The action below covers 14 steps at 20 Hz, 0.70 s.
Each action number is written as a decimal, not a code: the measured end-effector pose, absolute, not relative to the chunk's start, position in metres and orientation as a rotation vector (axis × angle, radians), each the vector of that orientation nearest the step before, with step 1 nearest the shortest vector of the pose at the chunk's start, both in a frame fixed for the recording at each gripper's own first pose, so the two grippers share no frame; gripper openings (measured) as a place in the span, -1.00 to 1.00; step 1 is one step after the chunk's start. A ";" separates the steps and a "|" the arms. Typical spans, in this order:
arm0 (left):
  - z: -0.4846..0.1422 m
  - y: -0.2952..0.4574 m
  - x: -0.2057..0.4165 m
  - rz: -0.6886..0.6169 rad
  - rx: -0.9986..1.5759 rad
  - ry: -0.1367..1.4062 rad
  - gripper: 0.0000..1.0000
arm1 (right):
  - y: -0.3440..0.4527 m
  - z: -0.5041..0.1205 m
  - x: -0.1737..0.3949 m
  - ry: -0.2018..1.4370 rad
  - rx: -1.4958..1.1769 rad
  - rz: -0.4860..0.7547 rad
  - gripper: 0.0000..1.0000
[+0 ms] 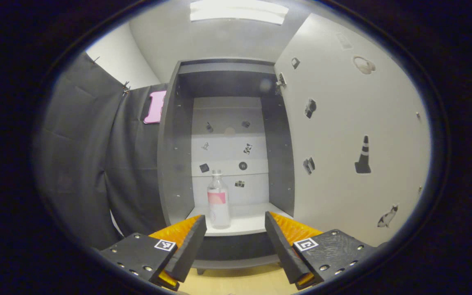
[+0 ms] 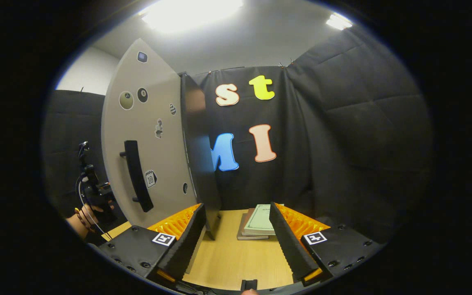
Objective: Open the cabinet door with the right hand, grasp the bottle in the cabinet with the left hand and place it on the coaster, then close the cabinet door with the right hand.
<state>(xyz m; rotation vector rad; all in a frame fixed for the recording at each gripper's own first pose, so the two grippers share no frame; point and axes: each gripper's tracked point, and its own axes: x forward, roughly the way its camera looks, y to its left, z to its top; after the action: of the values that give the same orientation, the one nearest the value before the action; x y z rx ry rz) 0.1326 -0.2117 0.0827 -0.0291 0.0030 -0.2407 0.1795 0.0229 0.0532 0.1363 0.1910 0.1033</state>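
The cabinet (image 1: 170, 164) stands open, its white door (image 1: 355, 135) swung out to the right in the left gripper view. A clear bottle (image 1: 218, 200) with a pink and white label stands upright on the cabinet's bottom shelf (image 1: 248, 225), near the front. My left gripper (image 1: 236, 233) is open and points at the bottle from a short way in front of the shelf. In the right gripper view the door (image 2: 146, 139) shows its outer face with a black handle (image 2: 137, 176) to the left. My right gripper (image 2: 236, 237) is open and empty beside the door's edge.
A stack of books (image 2: 258, 223) lies on the wooden table (image 2: 228, 258) ahead of the right gripper. A person's hand (image 2: 88, 213) holding the other gripper shows at far left beyond the door. Stickers dot the door and the cabinet's back wall.
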 end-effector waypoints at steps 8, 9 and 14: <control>0.080 -0.208 0.226 -0.282 -0.040 0.007 0.77 | 0.027 0.045 0.186 0.203 0.163 -0.048 0.90; 0.077 -0.211 0.238 -0.289 -0.038 0.011 0.77 | 0.028 0.044 0.187 0.204 0.171 -0.062 0.96; 0.055 -0.218 0.281 -0.315 -0.021 0.031 0.77 | 0.026 0.036 0.186 0.223 0.168 -0.147 0.96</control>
<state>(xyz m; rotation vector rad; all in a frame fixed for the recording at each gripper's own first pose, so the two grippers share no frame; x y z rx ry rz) 0.2813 -0.2183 0.0552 -0.0208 0.0306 -0.3150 0.1862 0.0261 0.0365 0.1685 0.2227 -0.1466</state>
